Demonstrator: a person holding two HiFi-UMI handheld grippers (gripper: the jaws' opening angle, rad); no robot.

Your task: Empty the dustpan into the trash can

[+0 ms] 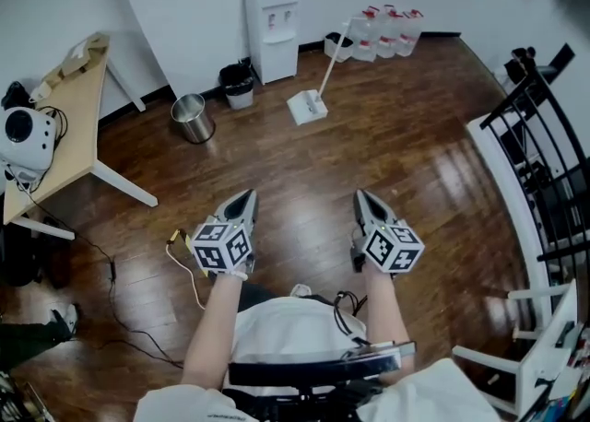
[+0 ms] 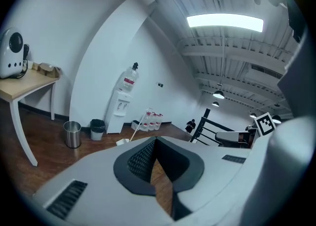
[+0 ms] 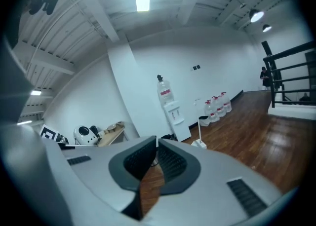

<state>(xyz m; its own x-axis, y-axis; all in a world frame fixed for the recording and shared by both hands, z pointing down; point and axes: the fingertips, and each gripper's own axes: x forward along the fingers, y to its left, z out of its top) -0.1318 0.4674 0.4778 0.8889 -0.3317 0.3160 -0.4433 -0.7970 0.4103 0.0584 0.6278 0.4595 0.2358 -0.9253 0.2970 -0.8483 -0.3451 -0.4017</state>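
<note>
Glossy brown plank floor; white long-handled dustpan is standing apart from round steel trash can; left gripper and right gripper are hovering closed, empty; only head view is showing floor cable.

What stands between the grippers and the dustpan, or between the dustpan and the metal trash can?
Nothing visible does. Bare floor lies between the left gripper, the right gripper and the dustpan, and between the dustpan and the metal trash can.

Open wood floor ahead to the dustpan; desk left, railing right
</note>
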